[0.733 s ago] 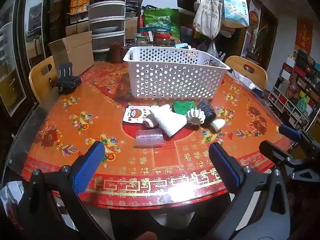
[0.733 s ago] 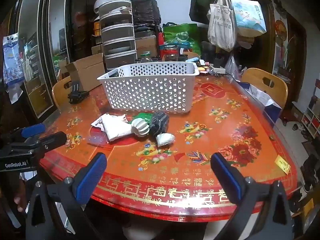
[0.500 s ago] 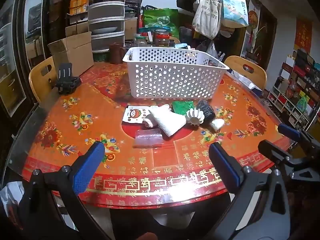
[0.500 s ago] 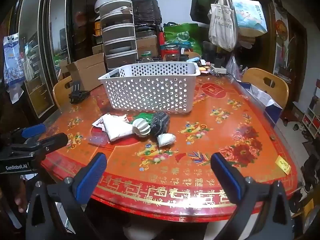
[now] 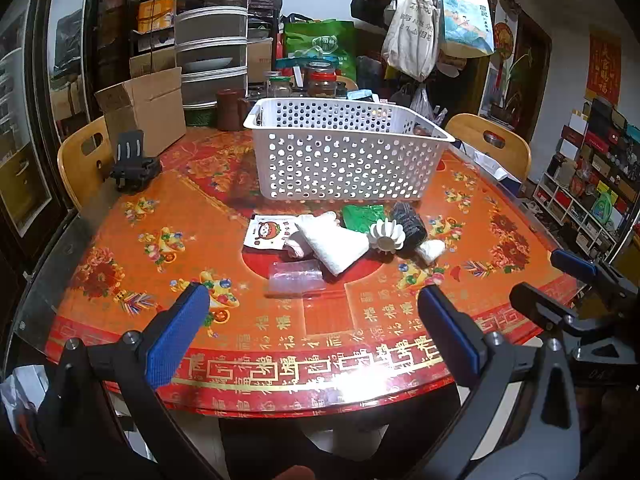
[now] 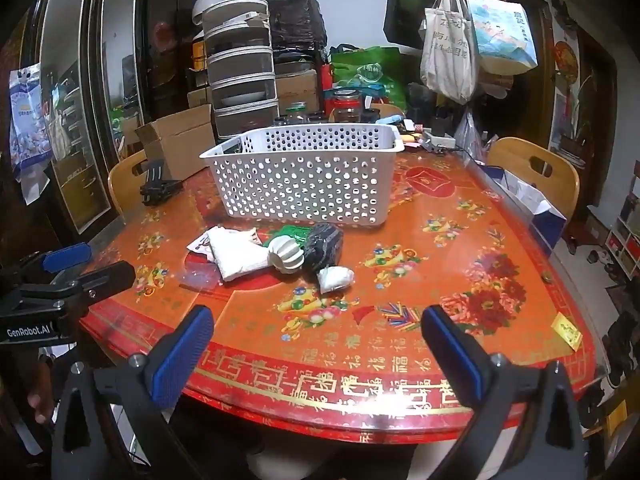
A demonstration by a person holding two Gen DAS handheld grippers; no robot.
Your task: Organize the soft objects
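Observation:
A pile of soft things lies on the red table in front of a white perforated basket (image 5: 344, 152) (image 6: 308, 176): a folded white cloth (image 5: 332, 240) (image 6: 238, 254), a green packet (image 5: 362, 216), a white ridged puff (image 5: 386, 234) (image 6: 285, 256), a black bundle (image 5: 408, 220) (image 6: 322, 244), a small white wad (image 5: 432, 250) (image 6: 336, 278), a cartoon sachet (image 5: 268, 232) and a clear pouch (image 5: 294, 276). My left gripper (image 5: 312, 332) is open and empty near the table's front edge. My right gripper (image 6: 316, 352) is open and empty, also at the front edge, right of the left one.
A black clip stand (image 5: 134, 162) sits at the table's left. A cardboard box (image 5: 146, 108), jars (image 5: 320, 82) and stacked drawers (image 5: 210, 36) crowd the back. Wooden chairs (image 5: 490, 146) stand around the table. A yellow slip (image 6: 566, 332) lies near the right edge.
Both views have barely shifted; the pile and basket sit slightly higher in frame. Both grippers stay open and empty.

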